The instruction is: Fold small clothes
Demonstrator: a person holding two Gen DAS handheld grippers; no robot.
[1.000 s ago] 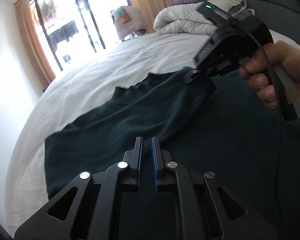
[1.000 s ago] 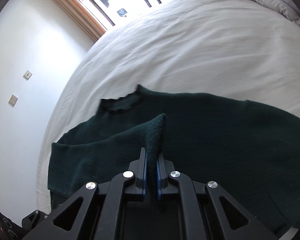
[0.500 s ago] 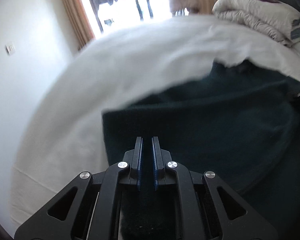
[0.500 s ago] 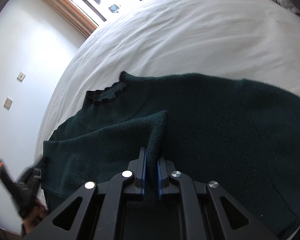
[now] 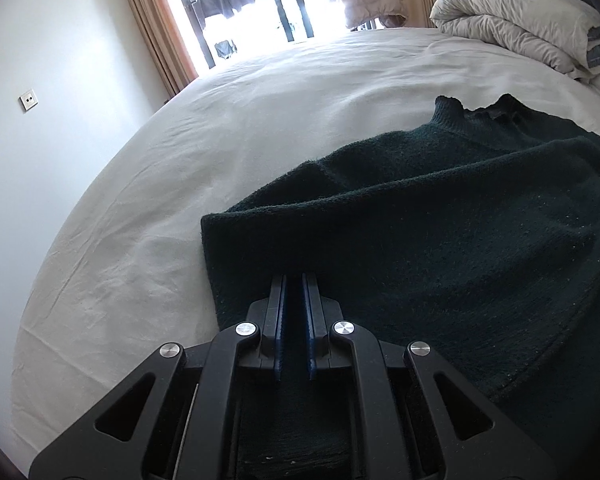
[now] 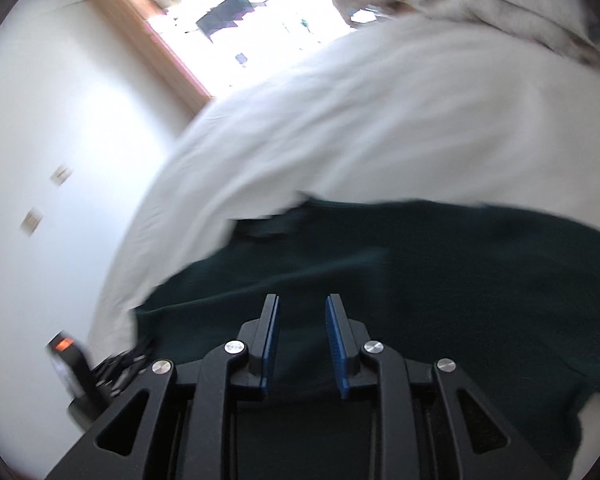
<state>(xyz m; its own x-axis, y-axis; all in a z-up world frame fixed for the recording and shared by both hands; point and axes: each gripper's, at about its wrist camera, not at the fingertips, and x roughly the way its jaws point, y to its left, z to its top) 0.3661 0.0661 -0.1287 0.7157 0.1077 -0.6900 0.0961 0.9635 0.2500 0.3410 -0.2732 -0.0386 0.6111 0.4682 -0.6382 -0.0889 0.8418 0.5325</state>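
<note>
A dark green knit sweater [image 5: 440, 240] lies on the white bed [image 5: 260, 120], its left side folded over and its collar [image 5: 480, 114] at the far right. My left gripper [image 5: 294, 280] is shut on the sweater's near edge, with fabric between the blue pads. In the blurred right wrist view the sweater [image 6: 420, 264] spreads below my right gripper [image 6: 302, 302], which is open and empty above the cloth. The left gripper's body [image 6: 76, 376] shows at that view's lower left.
A rolled white duvet [image 5: 520, 28] and pillows sit at the bed's far right. A bright window with tan curtains [image 5: 152, 20] is beyond the bed. A white wall with switch plates [image 5: 28, 100] is on the left.
My right gripper has opened and let go of the sweater's sleeve, and is moving fast. My left gripper stays shut on the sweater's edge and has swung left with it.
</note>
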